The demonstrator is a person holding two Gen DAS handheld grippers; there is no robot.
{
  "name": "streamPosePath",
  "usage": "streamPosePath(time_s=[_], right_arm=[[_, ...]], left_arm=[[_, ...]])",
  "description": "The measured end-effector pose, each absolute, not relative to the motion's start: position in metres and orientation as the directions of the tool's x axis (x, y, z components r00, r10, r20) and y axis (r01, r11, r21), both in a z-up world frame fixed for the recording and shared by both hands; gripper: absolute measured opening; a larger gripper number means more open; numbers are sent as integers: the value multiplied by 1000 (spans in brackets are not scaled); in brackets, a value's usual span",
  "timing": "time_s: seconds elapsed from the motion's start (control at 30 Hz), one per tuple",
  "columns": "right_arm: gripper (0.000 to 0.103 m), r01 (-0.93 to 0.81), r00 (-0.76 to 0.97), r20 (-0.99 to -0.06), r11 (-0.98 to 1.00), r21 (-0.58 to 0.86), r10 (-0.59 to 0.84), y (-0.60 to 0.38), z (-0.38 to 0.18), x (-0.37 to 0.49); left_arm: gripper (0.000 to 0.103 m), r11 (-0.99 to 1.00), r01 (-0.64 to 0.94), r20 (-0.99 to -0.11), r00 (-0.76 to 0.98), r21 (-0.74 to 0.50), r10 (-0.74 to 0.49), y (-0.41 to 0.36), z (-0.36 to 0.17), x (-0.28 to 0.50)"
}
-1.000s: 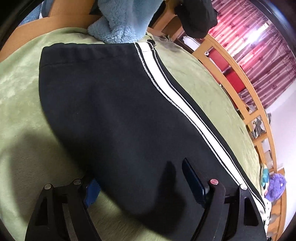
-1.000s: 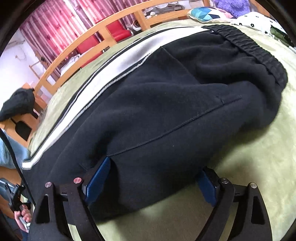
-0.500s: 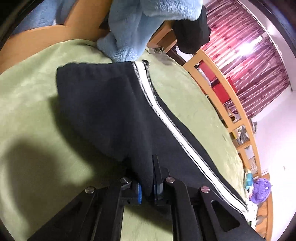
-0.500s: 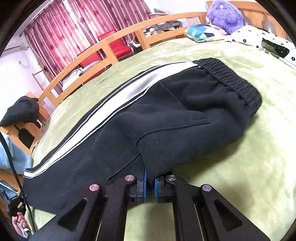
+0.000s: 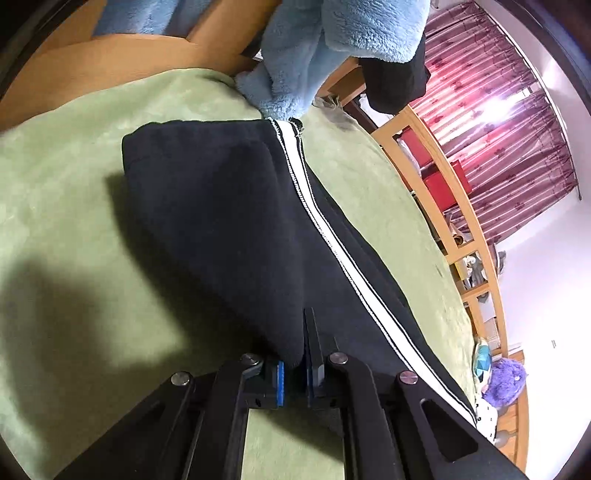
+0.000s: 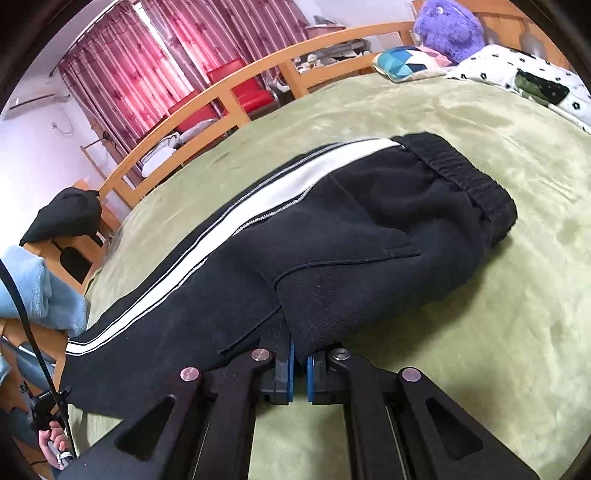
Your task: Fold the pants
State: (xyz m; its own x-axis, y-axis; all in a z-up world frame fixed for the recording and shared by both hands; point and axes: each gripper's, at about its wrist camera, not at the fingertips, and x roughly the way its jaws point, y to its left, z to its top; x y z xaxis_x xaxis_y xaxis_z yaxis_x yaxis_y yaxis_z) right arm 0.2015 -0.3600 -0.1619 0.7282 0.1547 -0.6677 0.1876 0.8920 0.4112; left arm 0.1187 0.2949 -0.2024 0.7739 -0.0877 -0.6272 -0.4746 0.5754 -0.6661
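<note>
Black pants (image 5: 229,221) with a white side stripe lie on a green bed cover (image 5: 62,177). In the left wrist view the leg hem is at the far end near a blue fleece. My left gripper (image 5: 294,365) is shut on the near edge of the pants leg and lifts it. In the right wrist view the pants (image 6: 354,236) show their ribbed waistband at the right. My right gripper (image 6: 300,365) is shut on the near edge of the pants near the seat.
A blue fleece (image 5: 314,51) hangs over the wooden bed frame (image 5: 443,192) at the foot. A purple plush toy (image 6: 447,26), a patterned cushion (image 6: 402,62) and a dotted white cloth (image 6: 517,74) lie at the head. Red curtains (image 6: 155,66) stand behind.
Both grippers were open around the pants' near edge a second ago. They have shut on the cloth and pulled it up and back, bunching the pants.
</note>
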Motion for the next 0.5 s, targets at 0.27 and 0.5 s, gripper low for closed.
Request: streamPosePath(time_s=[0.27,0.5], right_arm=[[5,197,711,-681,878,436,178,-371,-164,136],[14,191,640,-753,917,351,154,-366,-180,119]], left_arm=[[8,575,-481,-638,764,-662,-95,296,-203,58],[34,687,-544,-797,599,-481,-83,287,-223,64]])
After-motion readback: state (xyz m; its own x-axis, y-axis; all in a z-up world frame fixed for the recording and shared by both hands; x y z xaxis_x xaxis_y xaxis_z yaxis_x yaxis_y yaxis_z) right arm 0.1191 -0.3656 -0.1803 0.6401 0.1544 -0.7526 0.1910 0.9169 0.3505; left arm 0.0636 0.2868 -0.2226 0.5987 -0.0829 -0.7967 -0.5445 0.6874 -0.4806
